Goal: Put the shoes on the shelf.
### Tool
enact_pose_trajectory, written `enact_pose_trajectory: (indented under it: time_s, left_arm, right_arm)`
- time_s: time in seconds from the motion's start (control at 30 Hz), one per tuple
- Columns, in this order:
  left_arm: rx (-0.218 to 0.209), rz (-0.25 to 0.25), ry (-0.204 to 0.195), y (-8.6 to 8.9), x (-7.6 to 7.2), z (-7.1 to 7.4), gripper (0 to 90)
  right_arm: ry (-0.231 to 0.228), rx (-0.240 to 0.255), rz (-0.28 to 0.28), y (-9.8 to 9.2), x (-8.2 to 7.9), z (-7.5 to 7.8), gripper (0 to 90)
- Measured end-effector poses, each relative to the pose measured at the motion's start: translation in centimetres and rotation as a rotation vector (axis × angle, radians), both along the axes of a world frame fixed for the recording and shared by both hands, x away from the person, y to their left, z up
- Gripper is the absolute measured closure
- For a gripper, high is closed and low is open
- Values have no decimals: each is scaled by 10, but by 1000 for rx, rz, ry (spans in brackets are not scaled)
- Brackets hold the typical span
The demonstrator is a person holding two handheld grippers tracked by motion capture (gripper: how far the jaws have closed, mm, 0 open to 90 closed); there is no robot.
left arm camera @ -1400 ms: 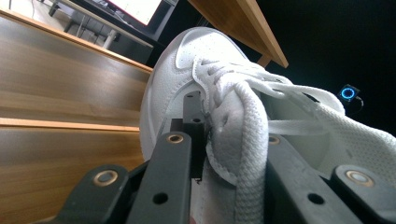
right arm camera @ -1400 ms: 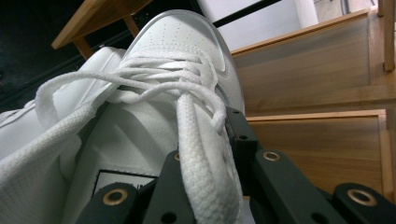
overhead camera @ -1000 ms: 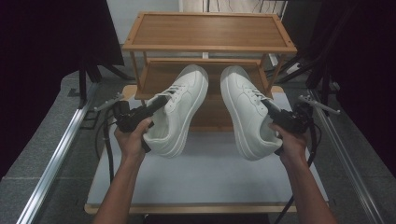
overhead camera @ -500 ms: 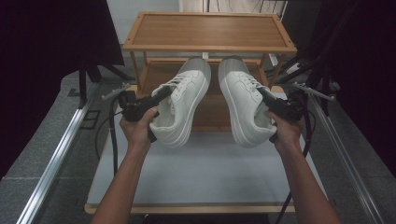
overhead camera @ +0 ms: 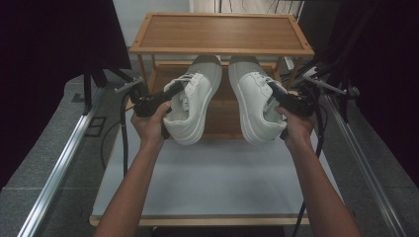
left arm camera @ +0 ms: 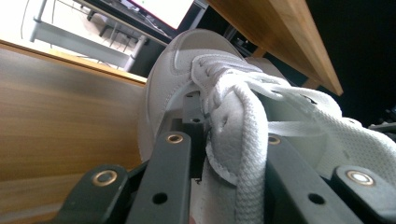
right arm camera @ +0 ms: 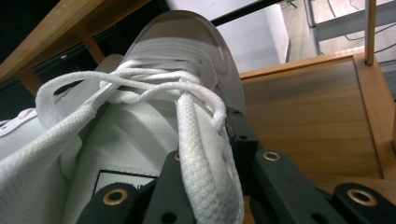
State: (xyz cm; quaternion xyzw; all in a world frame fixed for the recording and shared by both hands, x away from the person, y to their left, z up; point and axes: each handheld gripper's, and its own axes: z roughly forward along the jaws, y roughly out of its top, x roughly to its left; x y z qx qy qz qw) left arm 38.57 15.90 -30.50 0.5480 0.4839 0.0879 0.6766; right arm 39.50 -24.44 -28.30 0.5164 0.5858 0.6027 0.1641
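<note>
Under the shelf point(overhead camera: 221, 49), 2 white laced sneakers point(overhead camera: 191, 106) tilt toe-first.

A wooden rack point(overhead camera: 222, 32) stands at the far end of the white table point(overhead camera: 212, 182). Grey floor point(overhead camera: 44, 148) flanks the table, a metal rail point(overhead camera: 57, 170) running along the table's left.

High view is looking down and forward over the counter point(overhead camera: 207, 182); both gripper views are peering close along the shoes toward the shelf point(overhead camera: 222, 32).
</note>
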Motion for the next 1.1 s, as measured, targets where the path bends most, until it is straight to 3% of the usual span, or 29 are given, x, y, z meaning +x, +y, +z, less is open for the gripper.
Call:
enact_pose_trajectory:
  time_s: [0.33,0.6,0.83,1.1]
  left_arm:
    - [-5,78,24,-13,20,-1,812]
    - [19,94,18,-16,31,5,810]
    - [-12,137,34,-17,41,3,808]
    - [-12,183,55,-22,51,1,801]
  right_arm:
    - [20,7,-39,6,20,2,835]
    - [43,-9,-84,12,33,-1,834]
    - [49,9,-95,18,41,-1,827]
    - [63,27,-112,27,46,-3,822]
